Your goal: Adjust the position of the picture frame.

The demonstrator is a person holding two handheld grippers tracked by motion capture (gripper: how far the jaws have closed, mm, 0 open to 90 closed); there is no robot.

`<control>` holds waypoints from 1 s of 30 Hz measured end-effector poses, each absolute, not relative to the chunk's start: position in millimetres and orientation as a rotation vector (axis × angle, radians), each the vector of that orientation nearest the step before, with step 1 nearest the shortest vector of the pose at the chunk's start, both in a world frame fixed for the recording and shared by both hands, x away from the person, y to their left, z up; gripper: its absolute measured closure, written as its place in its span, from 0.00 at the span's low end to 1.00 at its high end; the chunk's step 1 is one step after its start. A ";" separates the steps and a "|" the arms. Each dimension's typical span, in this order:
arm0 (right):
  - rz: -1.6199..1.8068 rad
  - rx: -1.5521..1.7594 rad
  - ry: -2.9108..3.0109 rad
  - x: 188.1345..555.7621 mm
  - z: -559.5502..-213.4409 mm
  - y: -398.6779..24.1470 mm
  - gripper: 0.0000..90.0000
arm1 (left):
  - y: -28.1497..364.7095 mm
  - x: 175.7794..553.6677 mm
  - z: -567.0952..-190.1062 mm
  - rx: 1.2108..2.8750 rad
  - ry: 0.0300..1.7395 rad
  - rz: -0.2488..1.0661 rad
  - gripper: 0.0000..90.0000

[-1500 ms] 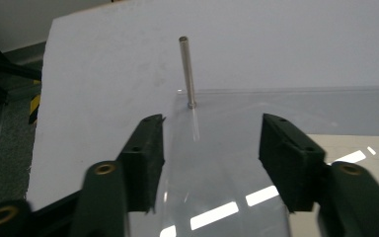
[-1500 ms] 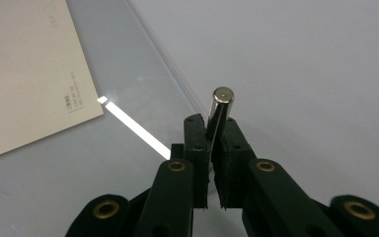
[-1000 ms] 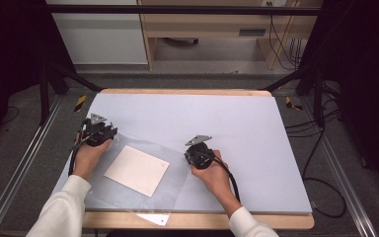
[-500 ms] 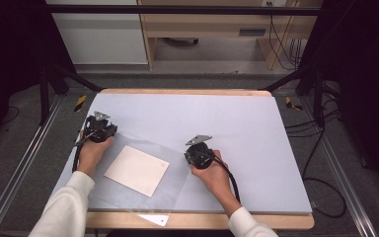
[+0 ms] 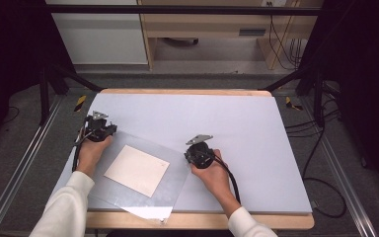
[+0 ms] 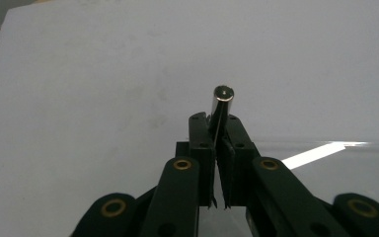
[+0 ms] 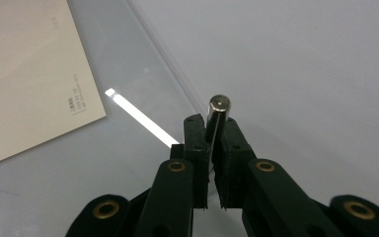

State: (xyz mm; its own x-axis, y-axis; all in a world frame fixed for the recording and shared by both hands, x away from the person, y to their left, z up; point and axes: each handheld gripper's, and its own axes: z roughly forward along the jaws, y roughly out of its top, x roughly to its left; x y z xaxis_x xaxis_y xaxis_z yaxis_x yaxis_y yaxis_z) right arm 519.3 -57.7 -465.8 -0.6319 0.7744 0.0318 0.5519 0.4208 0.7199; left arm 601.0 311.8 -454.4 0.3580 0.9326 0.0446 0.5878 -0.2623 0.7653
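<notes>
Since the earlier frames, our left gripper (image 5: 100, 129) has shifted slightly along the far left corner of the clear plastic sheet (image 5: 177, 173), and its jaws have just been closing; they now stand fully together. In the left gripper view, the left gripper (image 6: 219, 129) clamps a small metal pin (image 6: 222, 101) that sticks up past the tips, with the sheet's edge running off to the right just behind it. Our right gripper (image 5: 199, 153) has kept its place at the sheet's right edge.

We see the right gripper (image 7: 213, 132) closed the same way, with a short metal pin (image 7: 218, 109) pinched between the tips, right over the sheet's border (image 7: 168, 74). Whether either pair of jaws also pinches the plastic itself we cannot tell.

We find the clear sheet lying flat on the pale grey mat (image 5: 256, 128), turned at an angle, its near corner reaching over the wooden table edge (image 5: 202, 221). Under or inside the sheet sits a cream card (image 5: 137, 170), midway between our two hands; in the right gripper view the card (image 7: 24, 74) shows small print near its corner. White sleeves (image 5: 64, 207) cover both forearms.
</notes>
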 end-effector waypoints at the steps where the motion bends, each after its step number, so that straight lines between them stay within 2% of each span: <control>1: 1.046 1.145 2.376 519.7 -463.7 -58.9 0.94 | 312.4 599.3 -450.1 1.961 1.316 0.666 0.95; 10: 1.034 1.100 2.336 519.8 -417.7 -84.4 0.90 | 299.4 573.9 -402.0 1.969 1.237 0.625 0.94; 18: 0.998 1.154 2.318 535.7 -375.1 -142.7 0.91 | 247.7 563.4 -380.2 2.021 1.153 0.580 0.94; 23: 0.945 1.235 2.305 555.1 -376.3 -178.6 0.92 | 213.5 567.7 -388.7 2.072 1.120 0.539 0.94; 30: 0.896 1.335 2.300 571.3 -403.3 -200.9 0.92 | 191.8 574.7 -412.6 2.114 1.128 0.503 0.94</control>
